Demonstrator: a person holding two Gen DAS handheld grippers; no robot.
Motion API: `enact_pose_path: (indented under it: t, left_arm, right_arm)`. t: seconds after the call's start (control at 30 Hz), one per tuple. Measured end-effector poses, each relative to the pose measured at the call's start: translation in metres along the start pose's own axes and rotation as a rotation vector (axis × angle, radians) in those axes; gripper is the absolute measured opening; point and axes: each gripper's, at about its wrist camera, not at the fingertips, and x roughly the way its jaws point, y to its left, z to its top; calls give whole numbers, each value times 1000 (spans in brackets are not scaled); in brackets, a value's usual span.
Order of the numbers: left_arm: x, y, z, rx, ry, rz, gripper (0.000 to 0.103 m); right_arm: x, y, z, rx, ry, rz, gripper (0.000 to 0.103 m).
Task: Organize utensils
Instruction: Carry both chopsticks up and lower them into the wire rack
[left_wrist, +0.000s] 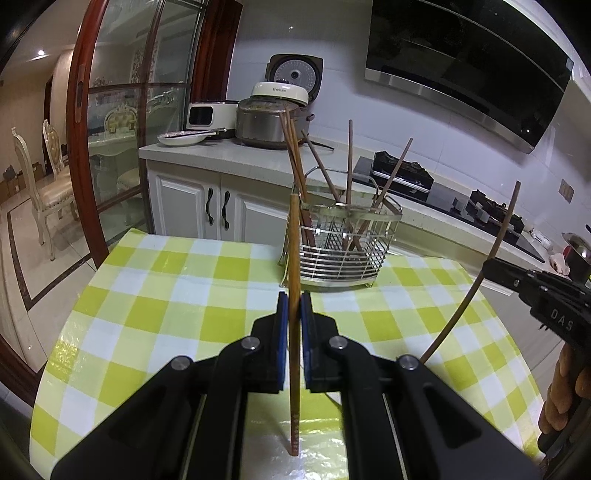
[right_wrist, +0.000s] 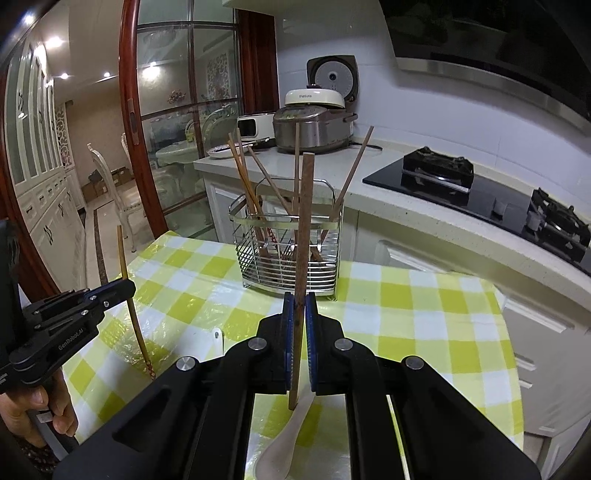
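Observation:
A wire utensil basket (left_wrist: 338, 254) (right_wrist: 290, 254) stands at the far side of the checked table, with several chopsticks leaning in it. My left gripper (left_wrist: 294, 301) is shut on a light brown chopstick (left_wrist: 294, 258), held upright above the cloth in front of the basket. My right gripper (right_wrist: 300, 301) is shut on a darker brown chopstick (right_wrist: 304, 221), also upright. Each gripper shows in the other's view: the right gripper (left_wrist: 489, 266) with its chopstick (left_wrist: 495, 243), the left gripper (right_wrist: 127, 286) with its chopstick (right_wrist: 123, 258). A white spoon (right_wrist: 284, 439) lies on the cloth under my right gripper.
The green and white checked table (left_wrist: 166, 295) has a rounded near edge. Behind it runs a white counter (left_wrist: 221, 155) with a rice cooker (left_wrist: 273, 118), a plate (left_wrist: 183, 138) and a black gas hob (right_wrist: 480, 195). A glass door (left_wrist: 122, 129) stands at left.

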Motion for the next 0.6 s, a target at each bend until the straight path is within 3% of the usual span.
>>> enact_pose_path:
  t: [0.13, 0.4, 0.6]
  left_arm:
    - [0, -7, 8, 12, -25, 11, 7]
    - [-1, -26, 35, 60, -173, 11, 7]
    - [7, -33, 70, 68, -222, -13, 7]
  right_arm:
    - [1, 3, 4, -9, -5, -8, 8]
    - [7, 0, 15, -11, 3, -3, 8]
    - [7, -4, 36, -19, -7, 0, 8]
